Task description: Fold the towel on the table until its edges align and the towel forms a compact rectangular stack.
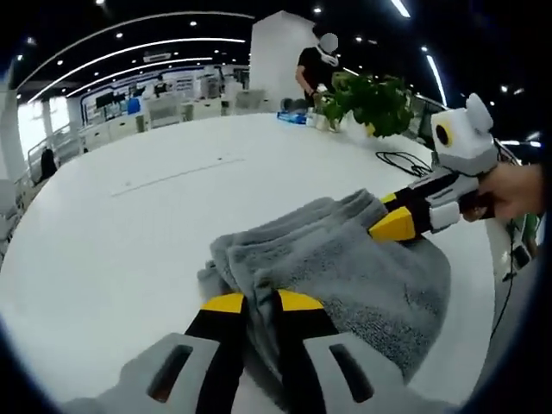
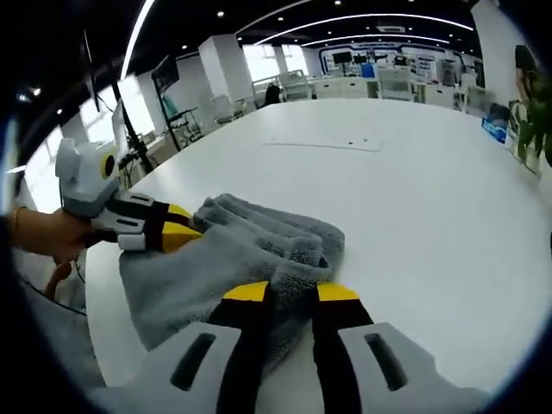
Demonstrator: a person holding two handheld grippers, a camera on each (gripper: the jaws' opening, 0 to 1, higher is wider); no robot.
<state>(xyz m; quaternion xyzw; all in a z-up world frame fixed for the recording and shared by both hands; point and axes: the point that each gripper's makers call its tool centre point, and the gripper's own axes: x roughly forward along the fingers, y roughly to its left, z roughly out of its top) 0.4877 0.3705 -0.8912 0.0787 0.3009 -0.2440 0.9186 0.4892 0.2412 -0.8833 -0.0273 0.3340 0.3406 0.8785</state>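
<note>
A broad white counter (image 1: 129, 224) with a smooth, slightly glossy top and a curved edge carries everything here, and the grey towel (image 1: 345, 267) lies bunched near its near edge, a thick terry cloth with a looped, nubby pile, already doubled over into soft rolled ridges rather than flat layers. Far back on the counter stand a leafy green plant (image 1: 371, 102) and a black cable (image 1: 405, 162), well apart from the work. The left gripper (image 1: 261, 304) has its yellow-tipped jaws pinching a fold of the towel at one end; the right gripper (image 2: 291, 295) has its jaws likewise nipped on the cloth at the opposite end, with pile showing between the tips. The step in hand looks like a fold in mid-carry, and to do it well both ends should travel together at equal height, with the cloth kept lightly taut so the ridges flatten, then be laid down with the edges matched before either grip lets go. The fabric is limp and heavy enough to sag and slump if released unevenly.
</note>
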